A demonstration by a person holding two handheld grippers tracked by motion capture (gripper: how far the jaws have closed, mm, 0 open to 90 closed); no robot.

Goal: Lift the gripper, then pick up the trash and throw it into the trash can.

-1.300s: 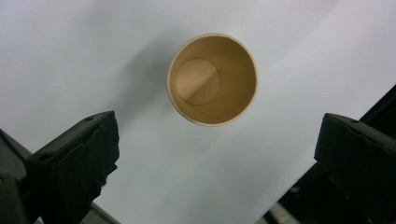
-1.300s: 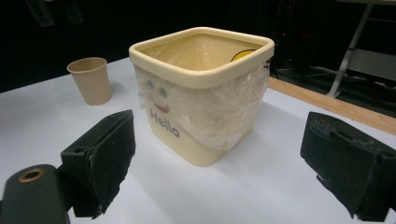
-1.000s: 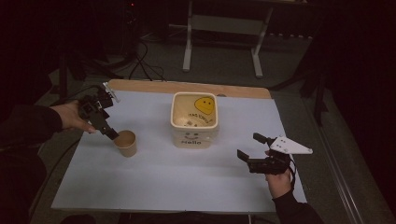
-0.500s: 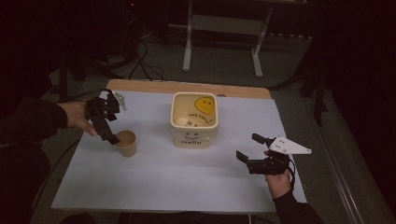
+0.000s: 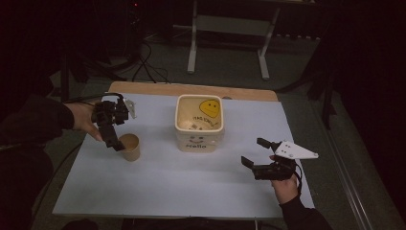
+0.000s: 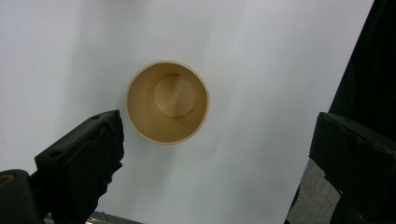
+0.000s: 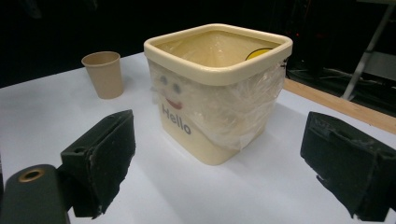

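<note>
Fingers, left gripper: jaws stand wide apart with nothing between the pads; they have just been narrowing a little, and the paper cup sits beyond the tips, untouched.
Fingers, right gripper: jaws released and spread, gripping nothing, aimed level at the cream bin.
Cup, place: upright on the white sheet, left of the bin, mouth up and empty; in the high view the left gripper hangs just beside its rim on the person's side.
Bin, place: middle of the sheet, square, lined with clear film, "Hello" and a face on the front wall, well apart from the cup.
Right hand: rests near the sheet's front right corner, holding its gripper clear of the bin.
Step in hand, as I judge it: lining up the left gripper over the cup for a grasp.
Doing it well: centre the cup between the two pads first, since it now lies nearer one jaw; come down so the pads meet the wall below the rim, one on each side.
Squeeze: close gently, because thin paper will likely buckle or ovalise under a hard pinch.
Risk: a jaw tip landing on the rim could tip the light cup over.
Table: wooden edge shows beyond the sheet.
</note>
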